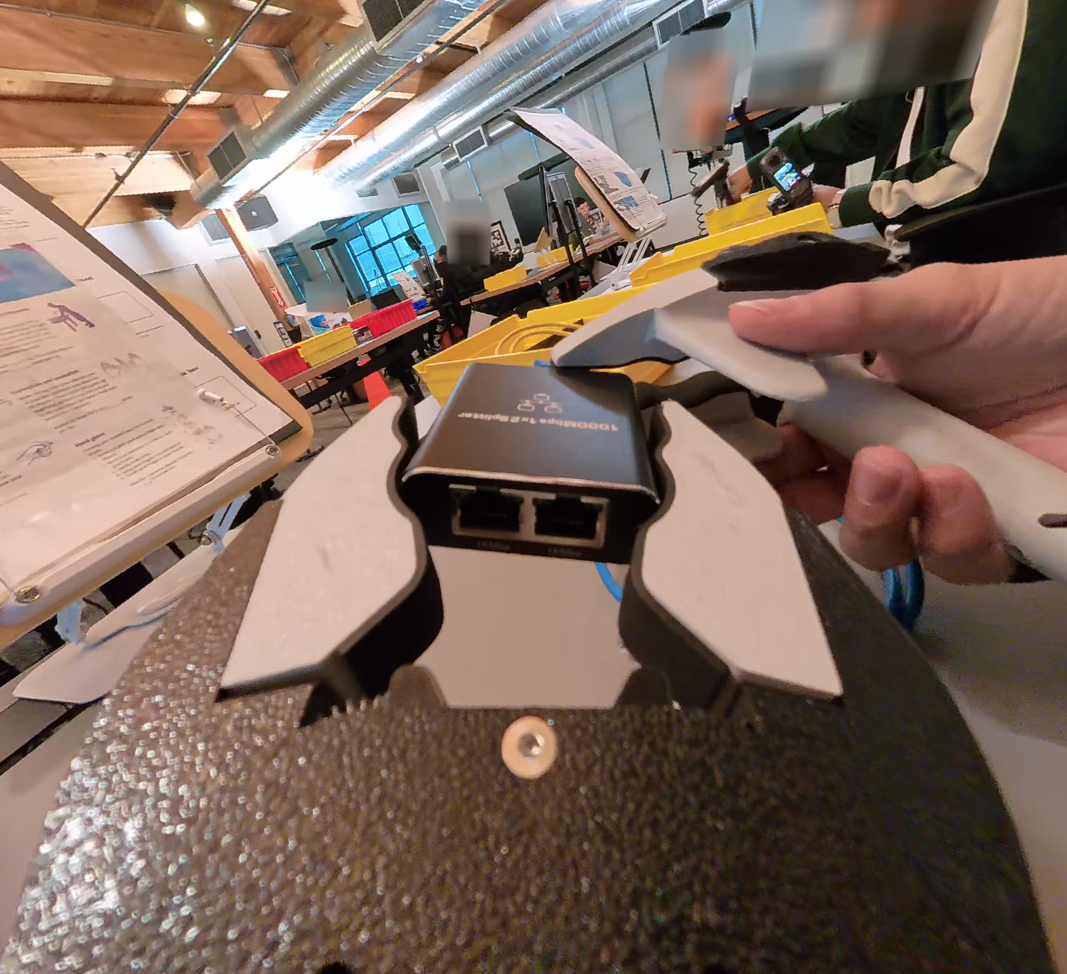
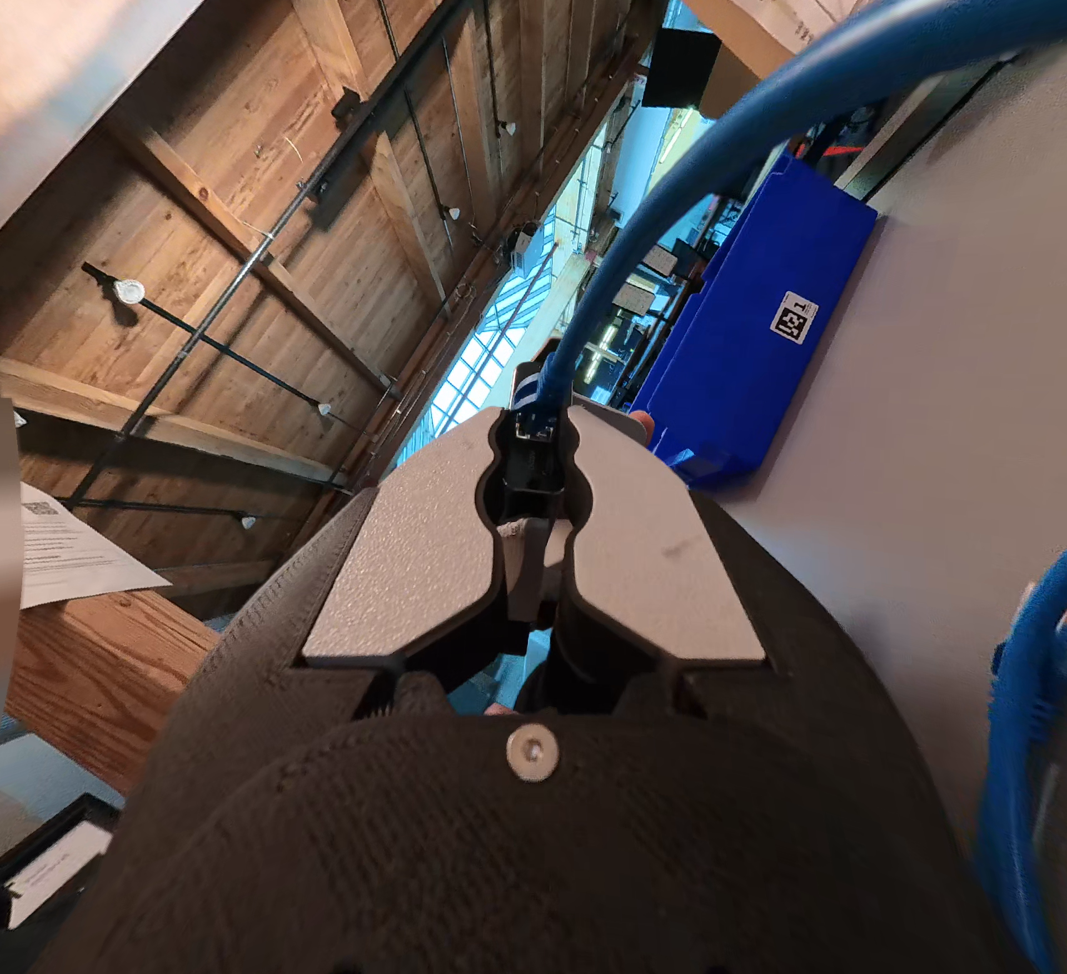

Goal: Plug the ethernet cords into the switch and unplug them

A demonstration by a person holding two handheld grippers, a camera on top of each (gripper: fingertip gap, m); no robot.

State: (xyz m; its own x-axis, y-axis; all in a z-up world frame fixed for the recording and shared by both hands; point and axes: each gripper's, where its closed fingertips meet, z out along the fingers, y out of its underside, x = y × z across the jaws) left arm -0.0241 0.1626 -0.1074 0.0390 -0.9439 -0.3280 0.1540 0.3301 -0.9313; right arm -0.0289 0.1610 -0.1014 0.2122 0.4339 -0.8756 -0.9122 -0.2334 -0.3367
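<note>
The left two-finger gripper (image 1: 534, 475) has two broad light-grey fingers (image 1: 340, 553) with wavy, scalloped inner edges backed in black, set on a black pebbled, glittery plastic body (image 1: 519, 859) with one round silver screw (image 1: 529, 746) at its centre. The right two-finger gripper (image 2: 531, 455) matches it: grey textured fingers (image 2: 416, 571), the same scalloped black-lined inner profile, a dark ribbed printed body (image 2: 519, 859) and a single silver screw (image 2: 532, 752). In the left wrist view its grey finger and a pale grey handle (image 1: 924, 461) show, with a black felt-like strap (image 1: 802, 259) above
</note>
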